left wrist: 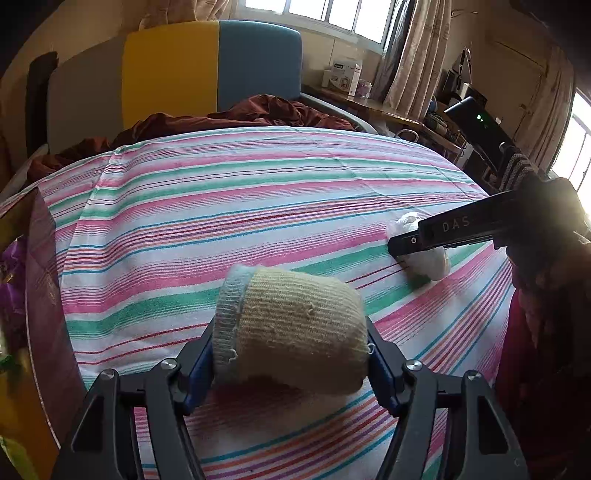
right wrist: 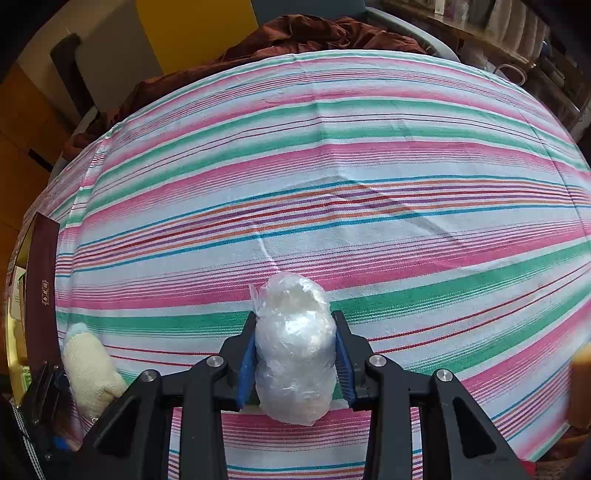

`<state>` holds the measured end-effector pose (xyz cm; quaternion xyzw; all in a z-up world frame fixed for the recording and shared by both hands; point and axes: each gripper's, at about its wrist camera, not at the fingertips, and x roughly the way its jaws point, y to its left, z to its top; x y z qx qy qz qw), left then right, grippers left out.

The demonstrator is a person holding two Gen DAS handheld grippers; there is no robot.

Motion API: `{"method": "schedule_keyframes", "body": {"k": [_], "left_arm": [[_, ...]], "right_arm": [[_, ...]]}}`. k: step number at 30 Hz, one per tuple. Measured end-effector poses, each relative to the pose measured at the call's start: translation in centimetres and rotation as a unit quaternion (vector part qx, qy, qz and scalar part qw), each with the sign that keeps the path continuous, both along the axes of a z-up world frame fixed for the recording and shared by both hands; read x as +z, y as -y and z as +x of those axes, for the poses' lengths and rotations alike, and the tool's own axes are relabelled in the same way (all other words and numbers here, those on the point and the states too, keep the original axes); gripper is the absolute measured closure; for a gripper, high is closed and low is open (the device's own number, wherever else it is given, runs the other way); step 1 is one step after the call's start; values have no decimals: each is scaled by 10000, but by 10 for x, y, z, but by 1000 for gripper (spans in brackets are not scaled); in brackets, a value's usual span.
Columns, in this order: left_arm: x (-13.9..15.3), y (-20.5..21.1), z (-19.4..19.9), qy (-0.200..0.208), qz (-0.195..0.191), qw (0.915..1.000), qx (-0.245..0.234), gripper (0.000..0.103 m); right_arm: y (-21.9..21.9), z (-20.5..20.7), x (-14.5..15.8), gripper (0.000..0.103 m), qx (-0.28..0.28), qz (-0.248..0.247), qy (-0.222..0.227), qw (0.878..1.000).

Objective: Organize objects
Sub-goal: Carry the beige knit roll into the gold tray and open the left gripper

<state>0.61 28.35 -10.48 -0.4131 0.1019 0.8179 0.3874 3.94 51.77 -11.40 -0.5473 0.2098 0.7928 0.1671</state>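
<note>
A bed fills both views, spread with a striped sheet (right wrist: 332, 166) in pink, green and white; a rumpled rust-brown blanket (left wrist: 258, 110) lies at its far end before a yellow and blue headboard (left wrist: 210, 66). Curtained windows (left wrist: 332, 14) and a cluttered desk (left wrist: 406, 114) sit at upper right of the left wrist view. A dark red box (right wrist: 42, 288) stands at the left edge. The left claw (left wrist: 290, 350) grasps a rolled cream sock (left wrist: 295, 332) with a pale blue cuff, low in the centre of its frame. The right claw (right wrist: 295, 354) is clenched on a crinkled clear plastic bundle (right wrist: 293, 343), resting on the sheet at lower centre.
</note>
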Motion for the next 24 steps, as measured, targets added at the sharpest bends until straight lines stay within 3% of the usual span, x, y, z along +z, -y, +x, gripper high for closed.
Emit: {"method": "schedule_keyframes", "body": {"k": [13, 24], "left_arm": [[63, 38, 7, -560, 368, 9972, 325, 32], [79, 84, -8, -580, 495, 9935, 844, 32]], "right_arm": [[4, 3, 2, 65, 115, 228, 15, 9997], [6, -1, 1, 65, 226, 421, 54, 9988]]}}
